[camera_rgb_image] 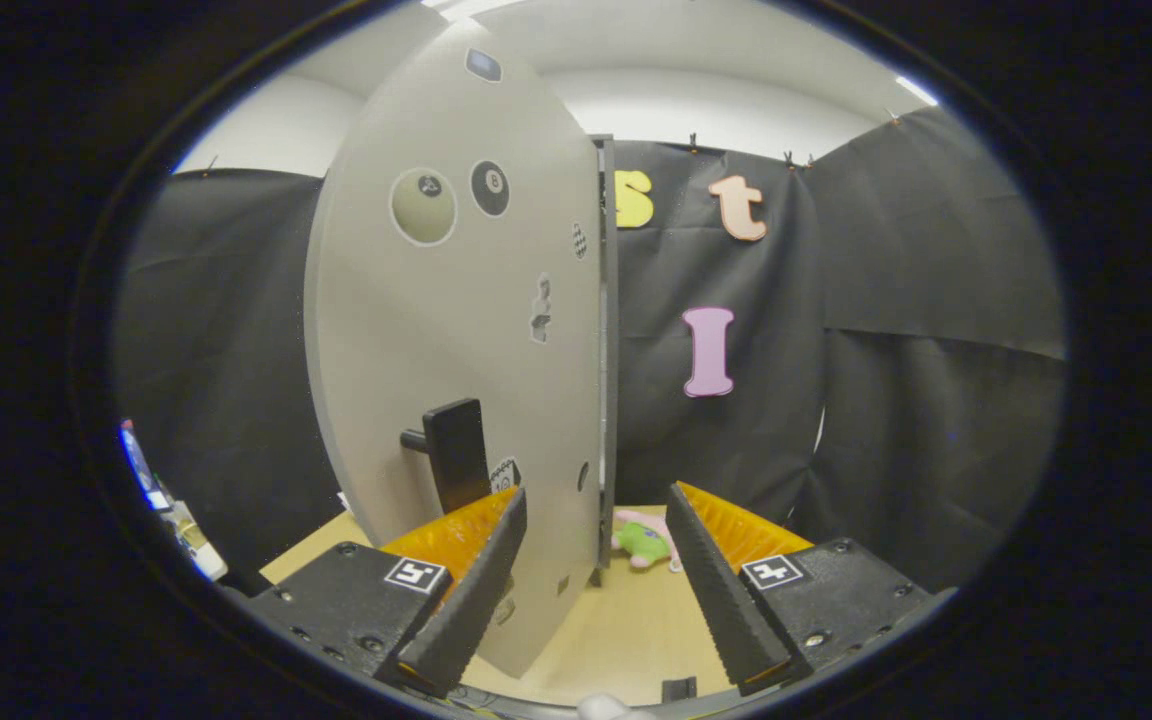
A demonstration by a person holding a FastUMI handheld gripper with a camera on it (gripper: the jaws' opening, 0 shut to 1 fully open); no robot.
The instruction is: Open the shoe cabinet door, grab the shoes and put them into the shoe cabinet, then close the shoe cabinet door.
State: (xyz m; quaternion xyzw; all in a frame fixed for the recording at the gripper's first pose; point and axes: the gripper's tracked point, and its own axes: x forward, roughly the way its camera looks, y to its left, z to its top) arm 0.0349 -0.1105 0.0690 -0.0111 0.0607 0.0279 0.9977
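Note:
The shoe cabinet door [436, 330] is a tall grey panel with stickers, swung open and seen at a slant, its free edge [606, 350] pointing toward me. A dark handle [454, 455] sticks out of its face just above my left finger [466, 590]. My gripper [596, 510] is open, with the door's lower edge standing between its fingers and neither finger pressing on it. A small pink and green shoe [644, 540] lies on the wooden table [626, 630] beyond the fingers, just right of the door's edge.
Black cloth walls close the booth behind and to the right. Some small items [161, 500] sit at the far left by the table's edge. Bare wooden tabletop lies between and ahead of the fingers.

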